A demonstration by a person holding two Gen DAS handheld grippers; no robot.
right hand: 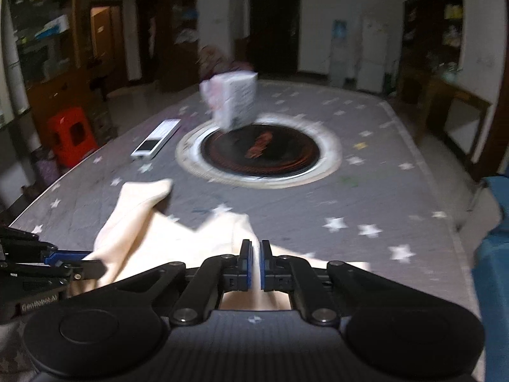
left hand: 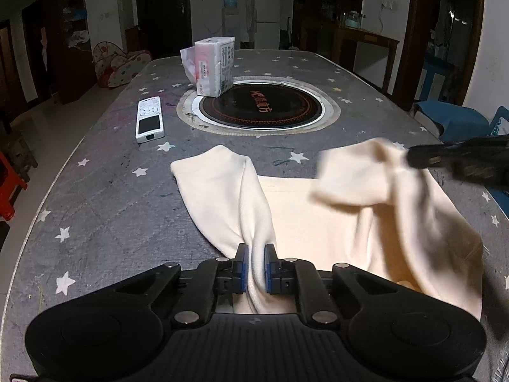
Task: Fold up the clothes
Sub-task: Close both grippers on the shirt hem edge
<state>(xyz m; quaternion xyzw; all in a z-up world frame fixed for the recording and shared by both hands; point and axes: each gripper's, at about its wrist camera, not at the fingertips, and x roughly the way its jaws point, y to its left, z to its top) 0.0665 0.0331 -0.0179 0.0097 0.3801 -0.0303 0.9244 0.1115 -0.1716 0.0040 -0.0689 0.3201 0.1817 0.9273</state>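
Note:
A cream garment lies at the near end of the star-patterned table. My left gripper is shut on the garment's left sleeve, cloth bunched between its blue pads. The right gripper enters the left wrist view from the right, pinching the other sleeve and holding it lifted off the table. In the blurred right wrist view, my right gripper is shut on a fold of the cream garment. The left gripper shows at that view's left edge, also on the cloth.
A white remote control lies left of a round black induction hob set into the table. A white tissue pack stands on the hob's far rim. A blue chair is at the right, a red stool on the left.

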